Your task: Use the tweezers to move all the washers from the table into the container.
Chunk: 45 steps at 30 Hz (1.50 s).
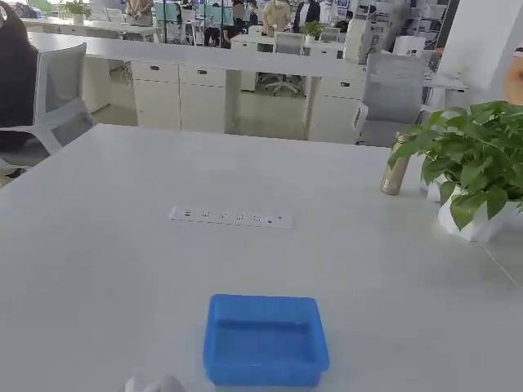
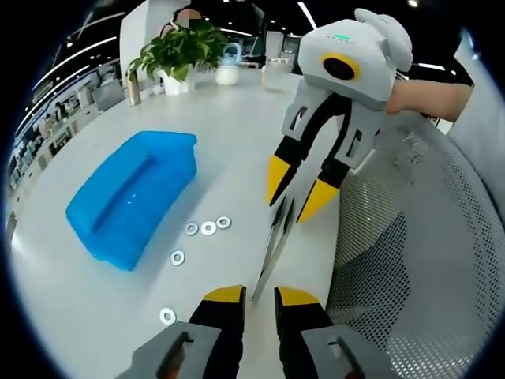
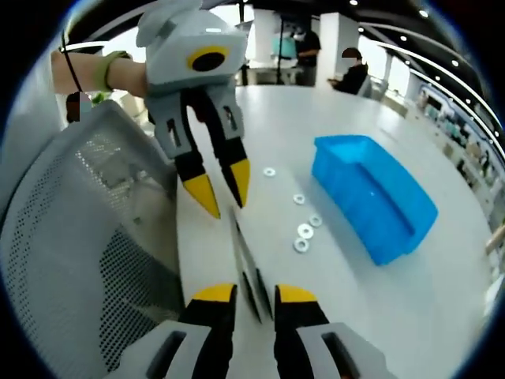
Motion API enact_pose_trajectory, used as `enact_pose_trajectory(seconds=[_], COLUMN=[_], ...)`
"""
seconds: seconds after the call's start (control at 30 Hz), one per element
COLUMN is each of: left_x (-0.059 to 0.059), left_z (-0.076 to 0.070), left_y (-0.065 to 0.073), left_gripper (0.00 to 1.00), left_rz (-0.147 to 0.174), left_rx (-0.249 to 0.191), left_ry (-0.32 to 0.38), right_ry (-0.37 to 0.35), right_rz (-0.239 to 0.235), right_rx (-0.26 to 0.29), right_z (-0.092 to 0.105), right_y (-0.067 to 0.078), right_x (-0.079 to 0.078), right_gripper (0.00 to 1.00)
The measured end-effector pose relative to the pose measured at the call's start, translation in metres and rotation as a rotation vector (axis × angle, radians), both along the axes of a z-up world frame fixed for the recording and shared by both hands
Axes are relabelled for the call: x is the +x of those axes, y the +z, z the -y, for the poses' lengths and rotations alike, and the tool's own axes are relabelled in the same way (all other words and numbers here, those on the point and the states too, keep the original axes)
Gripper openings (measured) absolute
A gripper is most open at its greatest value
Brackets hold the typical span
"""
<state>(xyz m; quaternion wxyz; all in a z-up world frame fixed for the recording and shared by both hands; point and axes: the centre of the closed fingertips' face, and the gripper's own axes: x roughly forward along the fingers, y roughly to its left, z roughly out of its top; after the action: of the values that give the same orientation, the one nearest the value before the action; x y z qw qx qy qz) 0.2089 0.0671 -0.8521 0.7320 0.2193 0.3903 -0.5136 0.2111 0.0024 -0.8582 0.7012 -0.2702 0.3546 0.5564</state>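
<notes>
Picking up the tweezers (image 2: 272, 253) is our step — they lie by the table (image 2: 237, 134) edge, left gripper (image 2: 260, 296) and right gripper (image 2: 298, 189) parted over them; next we need a square clamp.

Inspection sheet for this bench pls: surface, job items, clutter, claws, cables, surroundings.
Surface: white table, flat, clean.
Job's things: blue container, looks empty; five washers loose on the table beside it; tweezers near the table edge.
Clutter: power strip mid-table; bottle and potted plant farther back.
Grippers: left claw and right claw face each other, jaws either side of the tweezers; grip cannot be told.
Cables: nothing seen.
Surroundings: mesh chair, office desks, people behind.
</notes>
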Motion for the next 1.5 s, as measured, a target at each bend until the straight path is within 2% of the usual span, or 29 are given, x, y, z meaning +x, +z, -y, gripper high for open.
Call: enact_pose_trajectory(seconds=[0.03,0.13,0.2,0.33,0.4,0.43,0.5,0.6,0.63,0.67,0.87,1.07,1.13,1.23,1.5], left_x=[0.002,0.003,0.004,0.003,0.003,0.002,0.0,-0.001,0.0,0.0,-0.002,-0.006,-0.006,-0.008,-0.01], left_z=[0.0,0.001,0.0,0.0,-0.001,-0.002,-0.001,-0.001,-0.001,-0.001,-0.001,0.002,0.003,0.006,0.016], left_y=[0.001,0.0,-0.001,-0.003,-0.005,-0.007,-0.009,-0.012,-0.01,-0.011,-0.008,0.011,0.018,0.033,0.065], left_gripper=[0.1,0.06,0.04,0.03,0.02,0.0,0.0,0.0,0.0,0.0,0.0,0.0,0.0,0.0,0.0], left_rz=[0.016,0.019,0.044,0.052,0.074,0.092,0.104,0.108,0.117,0.11,0.114,0.125,0.135,0.152,0.185], left_rx=[0.002,0.006,0.028,0.05,0.075,0.103,0.125,0.141,0.133,0.137,0.136,0.097,0.084,0.061,0.038], left_ry=[0.0,-0.013,-0.037,-0.061,-0.089,-0.127,-0.144,-0.154,-0.158,-0.155,-0.178,-0.19,-0.189,-0.191,-0.225], right_ry=[0.005,0.019,0.029,0.04,0.048,0.052,0.054,0.056,0.056,0.057,0.064,0.068,0.077,0.081,0.102], right_rz=[0.0,0.0,0.002,0.003,0.007,0.006,0.01,0.01,0.012,0.011,0.016,0.026,0.042,0.039,0.049], right_rx=[-0.002,-0.011,-0.015,-0.027,-0.033,-0.036,-0.038,-0.039,-0.04,-0.04,-0.046,-0.033,-0.033,-0.023,0.003], right_z=[0.0,-0.001,-0.002,-0.002,-0.003,-0.003,-0.002,-0.002,-0.002,-0.002,-0.002,-0.003,-0.002,-0.003,-0.008], right_y=[0.0,-0.002,-0.002,-0.004,-0.004,-0.004,-0.004,-0.004,-0.005,-0.005,-0.007,-0.005,-0.005,-0.003,0.001], right_x=[0.0,0.0,0.0,0.001,0.001,0.0,0.001,0.0,0.001,0.001,0.0,0.002,0.003,0.003,0.0], right_gripper=[0.15,0.15,0.14,0.14,0.13,0.13,0.12,0.12,0.12,0.12,0.12,0.12,0.1,0.11,0.1])
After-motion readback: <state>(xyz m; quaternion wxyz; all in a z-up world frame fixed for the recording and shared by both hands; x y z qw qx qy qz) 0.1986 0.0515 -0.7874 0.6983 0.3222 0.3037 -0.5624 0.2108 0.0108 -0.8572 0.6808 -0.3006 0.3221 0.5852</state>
